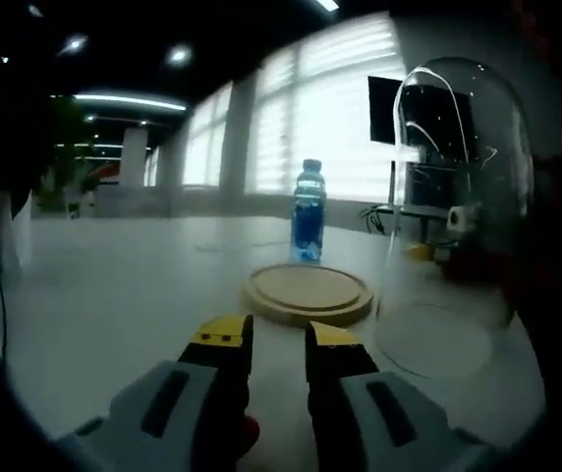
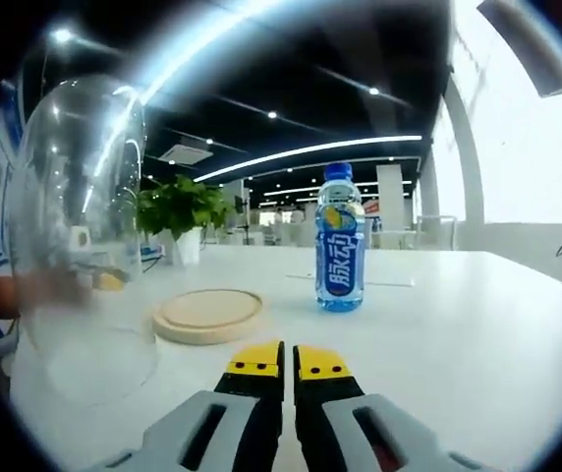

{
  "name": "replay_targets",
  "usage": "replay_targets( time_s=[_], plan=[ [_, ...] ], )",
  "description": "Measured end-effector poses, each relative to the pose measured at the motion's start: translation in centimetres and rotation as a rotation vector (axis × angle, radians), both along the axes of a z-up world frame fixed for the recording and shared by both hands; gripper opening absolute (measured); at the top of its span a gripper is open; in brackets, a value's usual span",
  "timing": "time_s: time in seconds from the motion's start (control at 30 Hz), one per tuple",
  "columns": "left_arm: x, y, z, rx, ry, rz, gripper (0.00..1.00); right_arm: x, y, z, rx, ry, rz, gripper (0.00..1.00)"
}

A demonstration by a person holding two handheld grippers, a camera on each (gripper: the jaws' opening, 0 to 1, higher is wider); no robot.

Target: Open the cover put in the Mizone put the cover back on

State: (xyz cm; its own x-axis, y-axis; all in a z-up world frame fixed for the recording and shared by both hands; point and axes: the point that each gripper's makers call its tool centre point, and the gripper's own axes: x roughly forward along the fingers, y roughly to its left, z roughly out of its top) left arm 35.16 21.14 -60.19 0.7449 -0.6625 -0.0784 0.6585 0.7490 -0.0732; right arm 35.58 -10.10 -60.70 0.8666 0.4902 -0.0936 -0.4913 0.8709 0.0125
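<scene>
Hovering low over the desk (image 2: 477, 334), the right claw (image 2: 289, 362) is pressed together, the left claw (image 1: 279, 339) slightly apart, both empty. Beyond, the glass cover (image 2: 80, 236) stands off the wooden base (image 2: 208, 315); farther, the Mizone (image 2: 340, 241) waits unplaced.

On the white table (image 2: 477, 324) are set a wooden base (image 2: 208, 314), a glass dome (image 2: 83, 236) beside it, and a blue bottle (image 2: 341, 239).
</scene>
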Motion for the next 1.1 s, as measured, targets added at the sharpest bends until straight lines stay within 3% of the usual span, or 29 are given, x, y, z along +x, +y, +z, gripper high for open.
replay_targets(
  time_s=[1.1],
  plan=[
    [-0.13, -0.22, 0.32, -0.028, -0.009, -0.016, 0.16, 0.02, -0.13, 0.22, 0.004, -0.014, -0.030, 0.02]
  ],
)
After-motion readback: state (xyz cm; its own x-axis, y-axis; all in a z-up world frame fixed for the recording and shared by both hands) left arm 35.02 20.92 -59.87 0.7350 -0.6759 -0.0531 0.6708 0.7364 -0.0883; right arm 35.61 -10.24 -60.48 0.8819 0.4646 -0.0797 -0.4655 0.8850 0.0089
